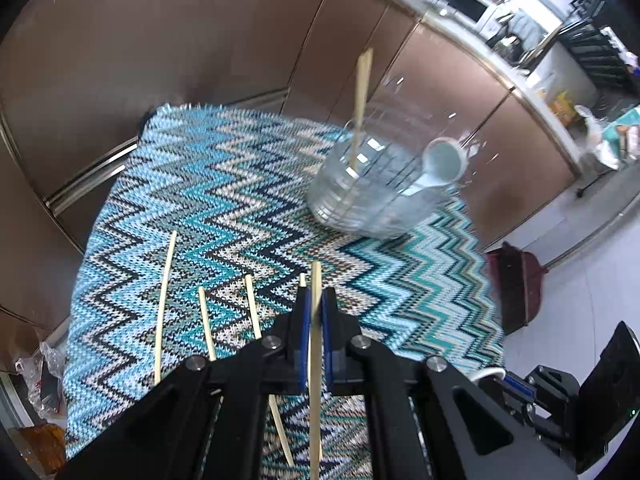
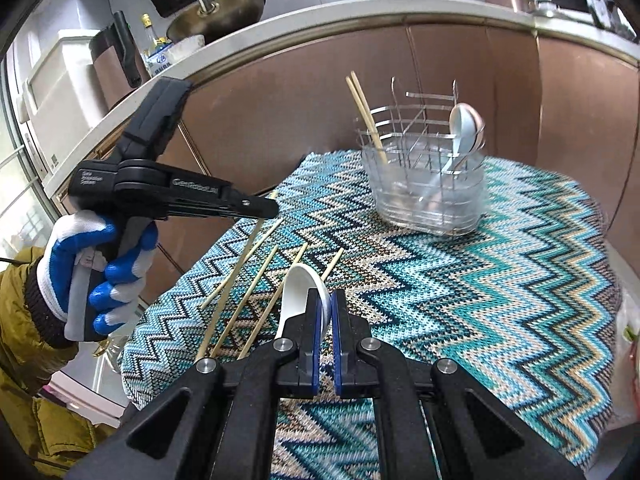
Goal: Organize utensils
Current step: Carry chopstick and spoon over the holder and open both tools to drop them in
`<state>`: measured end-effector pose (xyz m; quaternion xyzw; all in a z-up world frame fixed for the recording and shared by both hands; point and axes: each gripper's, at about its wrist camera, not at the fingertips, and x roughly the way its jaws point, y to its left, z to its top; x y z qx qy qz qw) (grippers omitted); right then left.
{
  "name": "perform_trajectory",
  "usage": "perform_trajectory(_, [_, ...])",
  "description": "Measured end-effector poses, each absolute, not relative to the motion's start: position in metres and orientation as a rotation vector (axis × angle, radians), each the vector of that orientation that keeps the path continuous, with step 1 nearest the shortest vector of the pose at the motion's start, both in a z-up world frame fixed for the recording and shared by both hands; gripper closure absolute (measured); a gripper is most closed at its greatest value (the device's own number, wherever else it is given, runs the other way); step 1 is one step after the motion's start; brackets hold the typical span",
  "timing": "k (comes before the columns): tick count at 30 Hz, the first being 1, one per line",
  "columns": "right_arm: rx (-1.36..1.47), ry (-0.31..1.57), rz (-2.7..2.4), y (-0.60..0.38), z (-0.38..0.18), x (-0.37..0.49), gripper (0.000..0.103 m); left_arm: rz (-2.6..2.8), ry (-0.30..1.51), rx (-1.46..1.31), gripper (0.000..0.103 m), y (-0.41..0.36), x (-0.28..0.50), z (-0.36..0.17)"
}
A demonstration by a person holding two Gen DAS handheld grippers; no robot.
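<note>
The rack at 1 o'clock is blurry. The held chopstick runs off the bottom edge.

Teal zigzag-knit cloth, white spoon, pale chopsticks, blue-and-white glove

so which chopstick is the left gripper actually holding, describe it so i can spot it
On the zigzag cloth, several chopsticks lie flat near the front edge. The held chopstick is pinched between the left gripper pads, lifted off the cloth.

Home kitchen: microwave, wok.
</note>
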<state>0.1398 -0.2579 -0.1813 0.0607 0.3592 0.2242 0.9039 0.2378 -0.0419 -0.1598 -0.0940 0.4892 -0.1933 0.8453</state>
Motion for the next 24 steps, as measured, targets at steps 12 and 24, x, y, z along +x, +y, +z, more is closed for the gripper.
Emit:
perform_trajectory(12, [0.059, 0.579, 0.327, -0.254, -0.120, 0.101, 0.098, -0.456, 0.762, -0.247, 0.098, -0.016, 0.191, -0.082])
perform_trajectory(24, [-0.028, 0.302, 0.105, -0.273, -0.052, 0.158, 0.098, -0.490, 0.411, -0.309, 0.098, -0.051, 0.238, 0.002])
